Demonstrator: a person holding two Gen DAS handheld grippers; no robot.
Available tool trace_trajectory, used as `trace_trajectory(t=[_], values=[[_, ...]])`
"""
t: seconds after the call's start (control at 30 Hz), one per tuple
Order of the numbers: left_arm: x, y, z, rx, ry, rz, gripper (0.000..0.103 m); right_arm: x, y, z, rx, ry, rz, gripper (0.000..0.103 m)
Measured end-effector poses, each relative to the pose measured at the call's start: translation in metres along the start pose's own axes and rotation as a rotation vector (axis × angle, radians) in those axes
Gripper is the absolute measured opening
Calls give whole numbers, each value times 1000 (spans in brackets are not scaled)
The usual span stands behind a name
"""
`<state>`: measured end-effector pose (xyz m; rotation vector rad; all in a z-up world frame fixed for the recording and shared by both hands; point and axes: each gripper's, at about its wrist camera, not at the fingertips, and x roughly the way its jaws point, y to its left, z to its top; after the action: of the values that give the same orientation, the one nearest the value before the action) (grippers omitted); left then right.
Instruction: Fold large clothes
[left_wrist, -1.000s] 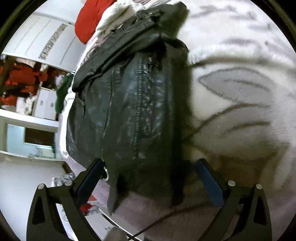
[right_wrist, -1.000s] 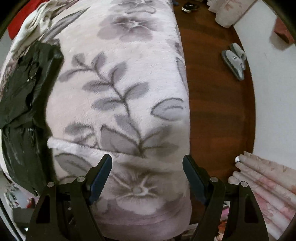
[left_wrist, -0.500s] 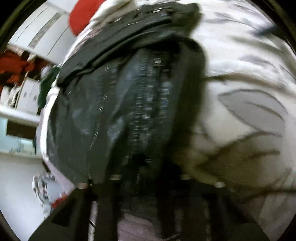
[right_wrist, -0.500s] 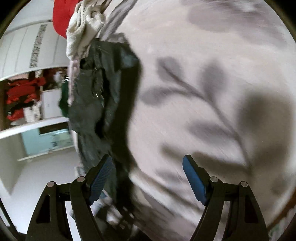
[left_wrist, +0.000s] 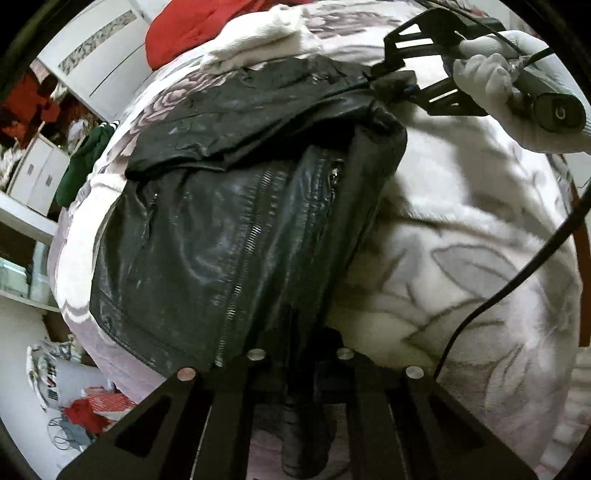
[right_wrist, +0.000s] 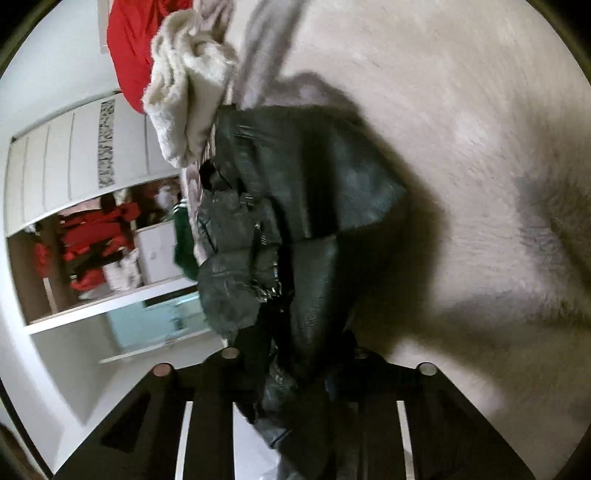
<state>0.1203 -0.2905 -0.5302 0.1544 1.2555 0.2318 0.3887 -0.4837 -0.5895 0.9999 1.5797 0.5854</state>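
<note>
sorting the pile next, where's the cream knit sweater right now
In the left wrist view the cream sweater lies at the top centre on the floral blanket, between the red garment and the black leather jacket.

There is one black jacket (left_wrist: 236, 236) on one bed (left_wrist: 480, 229). There are two grippers: one left gripper (left_wrist: 301, 373) and one right gripper (left_wrist: 397, 86) (each pinching the jacket). One white fluffy cloth (left_wrist: 266, 40) and one red cloth (left_wrist: 184, 29) lie at the far edge.

Both tongs are pinching closed: the left tongs (left_wrist: 303, 369) at the near edge, the right tongs (left_wrist: 393, 83) at the far right, gripped by a white-gloved hand (left_wrist: 491, 70).
</note>
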Motion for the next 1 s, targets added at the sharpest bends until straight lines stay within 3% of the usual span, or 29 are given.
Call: trace_trajectory(t=[0.2,0.33,0.5,0.63,0.77,0.8,0.9,0.93,0.97,1.0], values=[[-20,60,12,-74,-12,-106,5,7,114,-14,-153,-14,-162,19],[-25,124,19,-176,1,-207,5,43,192,-27,-244,5,-239,18],[6,223,19,-395,62,-360,5,138,275,-40,-310,39,-391,18],[50,292,14,-506,108,-422,5,235,315,-47,-364,61,-546,18],[114,349,5,-570,169,-467,7,303,318,-45,-388,80,-670,18],[130,356,2,-579,188,-496,11,323,315,-43,-362,78,-710,18],[166,372,-9,-653,231,-644,15,336,300,-36,-302,92,-750,27],[172,376,-12,-678,241,-695,16,336,300,-35,-287,97,-739,36],[174,380,-16,-702,252,-752,17,332,302,-35,-272,107,-693,52],[174,384,-19,-717,260,-794,18,326,306,-35,-268,133,-604,61]])
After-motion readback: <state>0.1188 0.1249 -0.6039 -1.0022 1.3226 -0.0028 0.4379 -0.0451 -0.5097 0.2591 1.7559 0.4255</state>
